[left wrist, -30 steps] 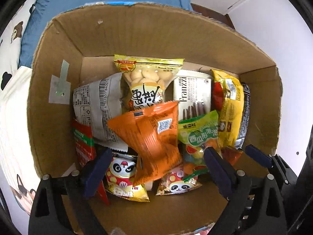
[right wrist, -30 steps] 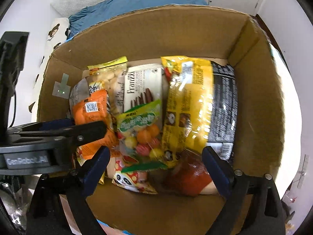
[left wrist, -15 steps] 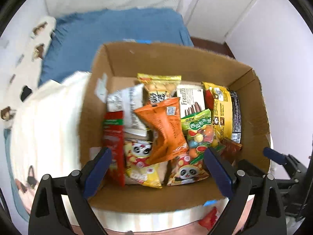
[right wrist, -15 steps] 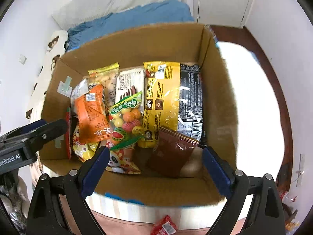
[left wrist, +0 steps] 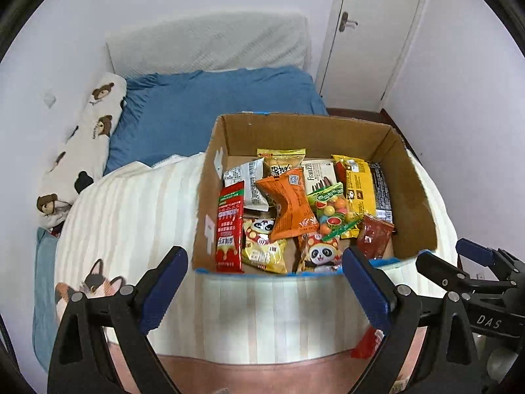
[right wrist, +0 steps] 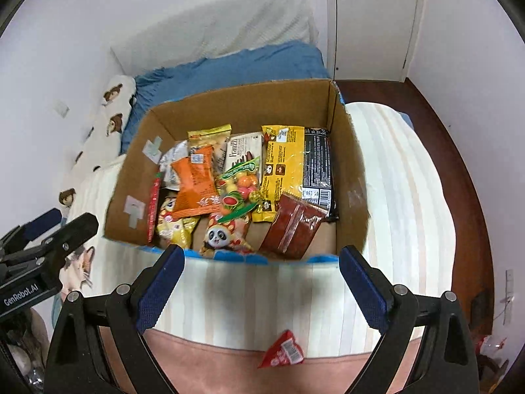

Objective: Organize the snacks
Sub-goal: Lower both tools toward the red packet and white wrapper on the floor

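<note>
The fingers (left wrist: 164, 282) of the left gripper (left wrist: 264, 287) stand wide apart and hold nothing; those of the right gripper (right wrist: 261, 284) are spread the same way, also empty. Both hover short of a cardboard box (right wrist: 344, 177) that sits on a striped blanket (right wrist: 403, 184) on the bed. Snack packets fill the box: an orange bag (left wrist: 290, 207), a yellow-and-black pack (right wrist: 297, 167), a dark red pouch (right wrist: 293, 226). One small red packet (right wrist: 282, 351) lies outside, near the blanket's front edge.
</note>
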The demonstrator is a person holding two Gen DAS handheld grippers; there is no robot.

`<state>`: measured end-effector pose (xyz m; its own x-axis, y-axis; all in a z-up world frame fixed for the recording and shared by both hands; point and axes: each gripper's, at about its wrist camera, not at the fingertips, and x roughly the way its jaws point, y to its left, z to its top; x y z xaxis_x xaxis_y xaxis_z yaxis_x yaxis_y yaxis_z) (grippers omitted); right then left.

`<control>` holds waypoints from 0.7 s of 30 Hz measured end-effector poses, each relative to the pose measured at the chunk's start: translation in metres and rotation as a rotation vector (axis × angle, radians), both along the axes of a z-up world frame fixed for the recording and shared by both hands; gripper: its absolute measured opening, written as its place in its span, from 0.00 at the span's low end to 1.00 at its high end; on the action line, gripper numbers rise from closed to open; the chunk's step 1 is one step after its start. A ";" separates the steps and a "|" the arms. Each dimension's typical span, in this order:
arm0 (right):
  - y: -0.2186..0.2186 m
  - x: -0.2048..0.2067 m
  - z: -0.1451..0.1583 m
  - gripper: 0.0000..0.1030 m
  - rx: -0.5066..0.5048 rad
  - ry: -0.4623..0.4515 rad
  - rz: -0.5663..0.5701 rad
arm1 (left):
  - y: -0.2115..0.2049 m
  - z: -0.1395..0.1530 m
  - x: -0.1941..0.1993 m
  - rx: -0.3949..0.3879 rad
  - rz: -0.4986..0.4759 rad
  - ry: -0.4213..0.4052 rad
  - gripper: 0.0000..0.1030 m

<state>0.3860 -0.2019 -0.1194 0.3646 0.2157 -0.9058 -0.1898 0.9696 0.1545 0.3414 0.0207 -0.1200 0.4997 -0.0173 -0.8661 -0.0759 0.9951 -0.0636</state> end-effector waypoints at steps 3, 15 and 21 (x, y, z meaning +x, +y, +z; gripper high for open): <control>-0.005 -0.020 0.016 0.94 0.008 -0.041 0.000 | -0.001 0.011 -0.019 0.008 0.006 -0.035 0.94; -0.015 -0.081 0.063 0.94 0.101 -0.112 0.009 | -0.010 0.050 -0.076 0.028 0.004 -0.137 0.94; -0.037 -0.108 0.043 0.94 0.172 -0.029 -0.040 | -0.017 0.038 -0.094 -0.003 -0.001 -0.089 0.94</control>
<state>0.2782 -0.2390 -0.0766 0.4012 0.3516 -0.8458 -0.1583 0.9361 0.3141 0.2479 0.0033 -0.0824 0.5744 -0.0201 -0.8183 -0.0689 0.9950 -0.0727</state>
